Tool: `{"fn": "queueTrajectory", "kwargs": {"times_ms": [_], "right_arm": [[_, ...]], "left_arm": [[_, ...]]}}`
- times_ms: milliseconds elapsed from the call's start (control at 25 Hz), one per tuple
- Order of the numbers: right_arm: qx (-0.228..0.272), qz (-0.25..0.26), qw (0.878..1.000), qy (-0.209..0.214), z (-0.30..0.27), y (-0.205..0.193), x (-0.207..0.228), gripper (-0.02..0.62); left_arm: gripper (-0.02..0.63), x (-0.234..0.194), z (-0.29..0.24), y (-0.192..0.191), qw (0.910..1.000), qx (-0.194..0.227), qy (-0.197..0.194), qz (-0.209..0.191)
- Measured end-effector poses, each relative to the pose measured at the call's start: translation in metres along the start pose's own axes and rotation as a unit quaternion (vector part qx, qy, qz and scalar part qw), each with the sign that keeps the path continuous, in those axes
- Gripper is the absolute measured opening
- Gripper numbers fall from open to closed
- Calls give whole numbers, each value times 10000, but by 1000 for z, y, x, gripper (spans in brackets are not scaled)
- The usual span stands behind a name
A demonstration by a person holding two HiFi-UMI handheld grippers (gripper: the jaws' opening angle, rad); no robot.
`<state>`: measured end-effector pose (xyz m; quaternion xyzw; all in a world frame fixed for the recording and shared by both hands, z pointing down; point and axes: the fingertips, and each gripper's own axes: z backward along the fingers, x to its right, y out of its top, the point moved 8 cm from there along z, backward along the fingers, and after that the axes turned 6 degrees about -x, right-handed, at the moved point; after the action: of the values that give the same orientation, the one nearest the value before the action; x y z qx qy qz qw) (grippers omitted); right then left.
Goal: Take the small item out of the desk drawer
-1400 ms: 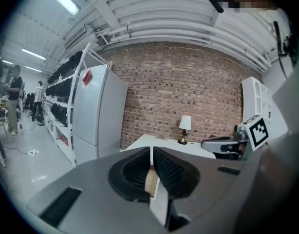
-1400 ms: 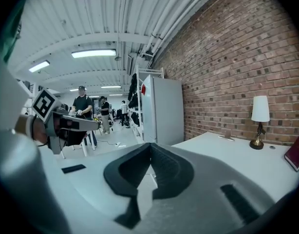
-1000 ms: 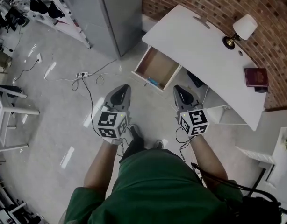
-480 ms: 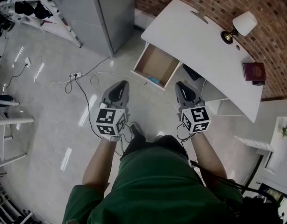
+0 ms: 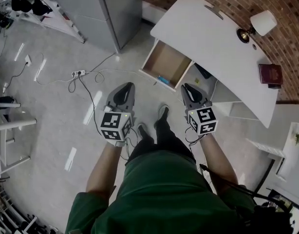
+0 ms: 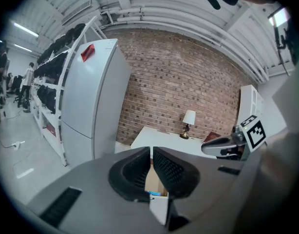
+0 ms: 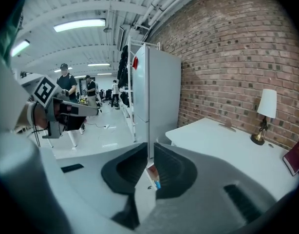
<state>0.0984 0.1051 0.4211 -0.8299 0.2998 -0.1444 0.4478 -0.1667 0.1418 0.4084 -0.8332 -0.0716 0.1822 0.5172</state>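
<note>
Drawer (image 5: pixel 170 62) juts open upper centre, open floor (image 5: pixel 66 116) below; left hand-held gripper (image 5: pixel 128 86) closed, right hand-held gripper (image 5: pixel 185 87) has just been opening, both empty; small item (image 5: pixel 163 79) indistinct

Brick wall (image 5: pixel 291 48) running along the far right, white-shaded lamp (image 5: pixel 263 22) standing before it, dark red book (image 5: pixel 269 74) lying near it, tall grey cabinet (image 5: pixel 108 11) standing far left, power strip (image 5: pixel 78 73) and cable (image 5: pixel 89 94) trailing over the pale floor (image 5: pixel 47 111).
</note>
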Motion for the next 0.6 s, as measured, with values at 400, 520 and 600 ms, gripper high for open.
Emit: {"fn": "queueTrajectory", "kwargs": {"times_ms": [400,520,600], "right_arm": [[-383,151,9982,428,-55,-8,47,66],[-572,137,9961,660,-74,-18,63,67],[-721,130,9939,827,-87,-28,72,72]], "left_arm": [[11,0,-48,21,9992,-212,284,-195],[11,5,-69,23,9985,-338,383,-185],[11,8,-81,22,9979,-447,440,-186]]}}
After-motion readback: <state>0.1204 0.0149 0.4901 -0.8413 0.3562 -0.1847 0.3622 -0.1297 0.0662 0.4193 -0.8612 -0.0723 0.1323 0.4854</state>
